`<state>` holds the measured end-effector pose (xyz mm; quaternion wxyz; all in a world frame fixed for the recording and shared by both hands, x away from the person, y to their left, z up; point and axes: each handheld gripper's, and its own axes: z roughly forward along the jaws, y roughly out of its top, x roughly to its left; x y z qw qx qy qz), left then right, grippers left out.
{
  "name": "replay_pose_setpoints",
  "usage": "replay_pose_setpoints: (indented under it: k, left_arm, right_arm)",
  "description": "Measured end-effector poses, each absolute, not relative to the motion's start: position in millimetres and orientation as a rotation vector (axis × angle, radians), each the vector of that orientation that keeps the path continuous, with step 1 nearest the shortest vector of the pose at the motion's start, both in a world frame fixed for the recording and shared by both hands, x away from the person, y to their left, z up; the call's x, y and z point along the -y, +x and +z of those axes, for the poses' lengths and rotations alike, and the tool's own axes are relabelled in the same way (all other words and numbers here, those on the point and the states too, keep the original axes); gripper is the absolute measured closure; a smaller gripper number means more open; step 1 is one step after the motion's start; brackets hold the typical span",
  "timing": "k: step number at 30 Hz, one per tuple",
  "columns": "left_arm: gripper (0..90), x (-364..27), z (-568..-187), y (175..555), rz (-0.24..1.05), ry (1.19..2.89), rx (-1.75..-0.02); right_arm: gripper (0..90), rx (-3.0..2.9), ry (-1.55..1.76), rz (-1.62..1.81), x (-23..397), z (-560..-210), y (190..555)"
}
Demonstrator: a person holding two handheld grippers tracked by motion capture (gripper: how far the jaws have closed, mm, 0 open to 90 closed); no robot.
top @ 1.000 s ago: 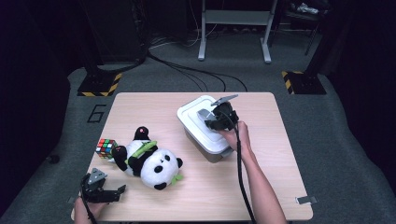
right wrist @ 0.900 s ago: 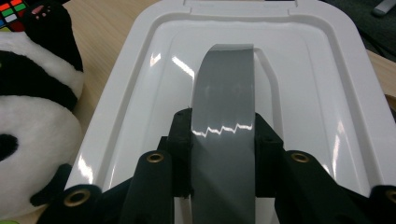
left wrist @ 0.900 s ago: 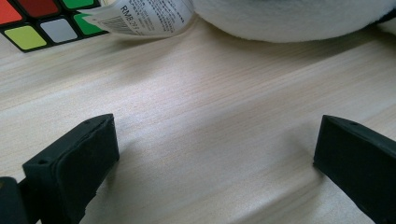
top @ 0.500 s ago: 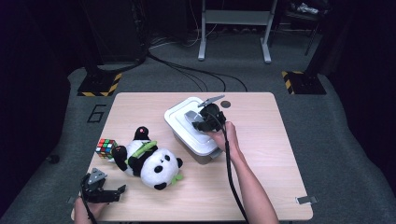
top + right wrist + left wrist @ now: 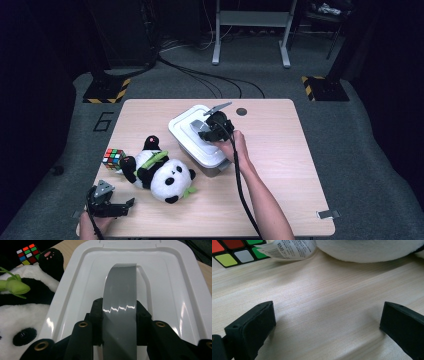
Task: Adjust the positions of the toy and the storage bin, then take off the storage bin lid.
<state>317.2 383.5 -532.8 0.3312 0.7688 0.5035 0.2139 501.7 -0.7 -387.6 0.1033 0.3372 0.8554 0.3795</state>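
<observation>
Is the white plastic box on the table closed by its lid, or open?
Closed: the white lid sits flat on the white plastic box, rim covering it, grey handle on top.

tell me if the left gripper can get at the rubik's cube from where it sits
Probably yes. The left gripper rests open at the table's near-left corner, and bare wood lies between it and the rubik's cube. The panda lies just to the right of that path, its tag overlapping the cube's edge.

My right claw [image 5: 119, 315], clamped on grey handle [image 5: 120, 297], dragged white lidded plastic box [image 5: 197, 137] leftward across table, nearer plush panda [image 5: 162, 172].
</observation>
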Motion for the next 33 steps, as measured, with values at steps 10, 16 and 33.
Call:
replay_pose_setpoints:
  k: [10,16,33]
  left_arm:
    - [0.0,-383.3,-532.8,317.2,0.559,2.007,-1.317]
    - [0.0,-383.3,-532.8,317.1,0.559,2.007,-1.318]
    - [0.0,-383.9,-532.4,317.1,0.558,2.019,-1.313]
  right_arm:
    - [67.0,-2.522,1.011,1.112,-4.4,-387.1,498.9]
    - [66.9,-2.509,0.985,1.083,-5.9,-386.4,497.3]
    - [66.9,-2.428,0.981,1.101,3.0,-366.2,489.6]
